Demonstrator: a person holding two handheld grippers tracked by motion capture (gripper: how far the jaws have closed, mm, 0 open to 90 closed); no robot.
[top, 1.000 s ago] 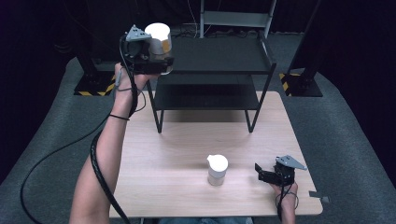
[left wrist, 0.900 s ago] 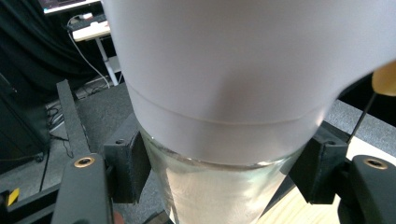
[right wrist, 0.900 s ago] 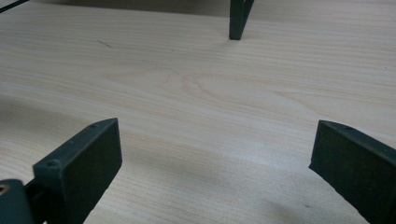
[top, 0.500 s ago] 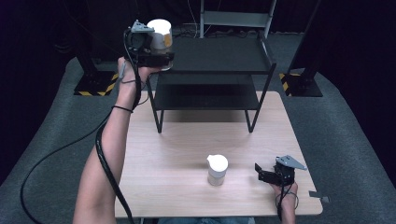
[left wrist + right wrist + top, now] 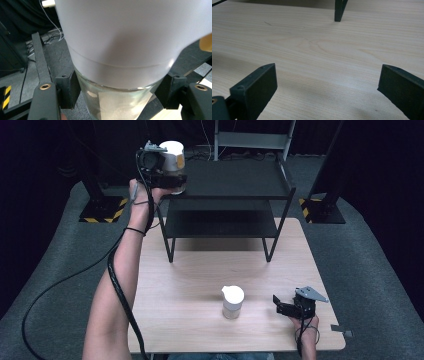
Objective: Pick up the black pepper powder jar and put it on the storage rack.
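Item: jar, glass body, white lid. Held in the left gripper, jaws clenched on the glass just under the lid; the left gripper view shows both pads pressed against the jar's sides. Location: raised at the left end of the shelf, level with its top tier, not yet set down.

Change: over the last second the left hand has carried the jar a short way toward the shelf, from out beside its left edge to over its near-left corner; the arm is stretched farther forward. Grip unchanged throughout.

Item: second jar, same kind, white lid. Stands upright on the table, near the front edge, untouched and unmoved.

Item: right gripper. Rests low at the table's right front, jaws released and standing wide with nothing between them; the right gripper view shows bare wood between the pads and a shelf leg beyond. No movement over the second.

Reading: the work looks like stowing jars on the shelf. The first is nearly at its place; lowering and release remain. The second waits just left of the idle right gripper.
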